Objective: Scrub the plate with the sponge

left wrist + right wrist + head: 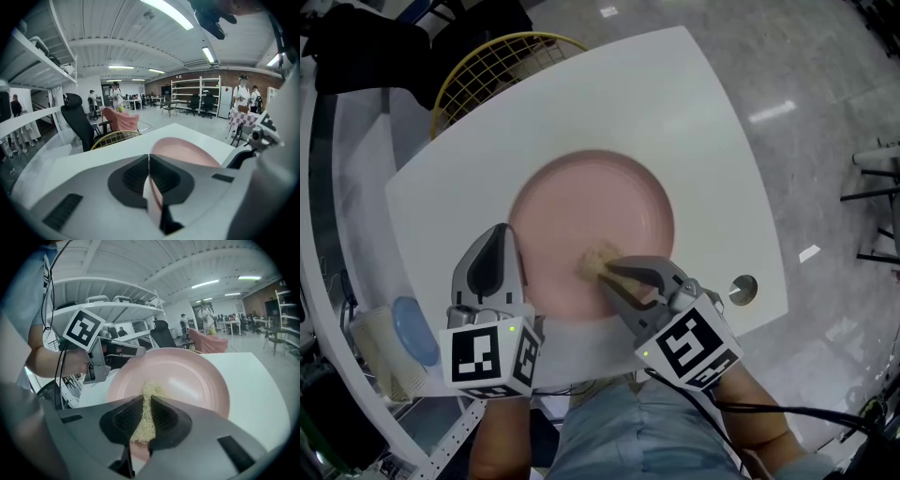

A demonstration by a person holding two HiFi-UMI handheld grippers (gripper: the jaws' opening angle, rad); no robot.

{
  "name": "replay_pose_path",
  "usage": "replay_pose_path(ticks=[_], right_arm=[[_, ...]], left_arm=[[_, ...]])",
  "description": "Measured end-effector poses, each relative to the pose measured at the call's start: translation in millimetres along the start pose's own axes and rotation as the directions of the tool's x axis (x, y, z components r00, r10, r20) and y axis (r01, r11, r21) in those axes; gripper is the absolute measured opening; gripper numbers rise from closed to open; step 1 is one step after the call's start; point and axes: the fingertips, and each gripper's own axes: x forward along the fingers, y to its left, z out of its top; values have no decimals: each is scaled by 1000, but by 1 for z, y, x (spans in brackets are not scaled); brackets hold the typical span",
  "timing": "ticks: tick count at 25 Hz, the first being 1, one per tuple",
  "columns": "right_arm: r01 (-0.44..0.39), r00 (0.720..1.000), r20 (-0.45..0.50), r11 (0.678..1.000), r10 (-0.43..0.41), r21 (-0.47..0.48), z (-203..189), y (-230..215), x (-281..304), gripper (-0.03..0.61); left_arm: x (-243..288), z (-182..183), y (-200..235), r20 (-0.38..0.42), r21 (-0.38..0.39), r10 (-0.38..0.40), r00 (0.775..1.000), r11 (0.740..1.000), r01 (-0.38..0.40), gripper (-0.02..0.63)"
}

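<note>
Only the left gripper view shows the left tool [149,165] clamping the plate [185,151].

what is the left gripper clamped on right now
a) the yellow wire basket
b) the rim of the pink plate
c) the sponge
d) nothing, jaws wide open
b: the left gripper view shows the left gripper with its jaws closed on the thin edge of the plate, while the sponge sits in the right gripper.
</note>
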Motion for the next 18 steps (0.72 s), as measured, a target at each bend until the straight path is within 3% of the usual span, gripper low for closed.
replay_pose_path(ticks=[10, 18], right_arm=[[117, 993, -21, 992, -116, 38, -5, -49, -14, 55], [182, 983, -10, 983, -182, 14, 21, -84, -4, 55]], left_arm=[[1, 0, -2, -4, -4, 2, 1000, 1000, -2, 20], [3, 2, -3, -6, -24, -12, 1000, 1000, 12, 20]])
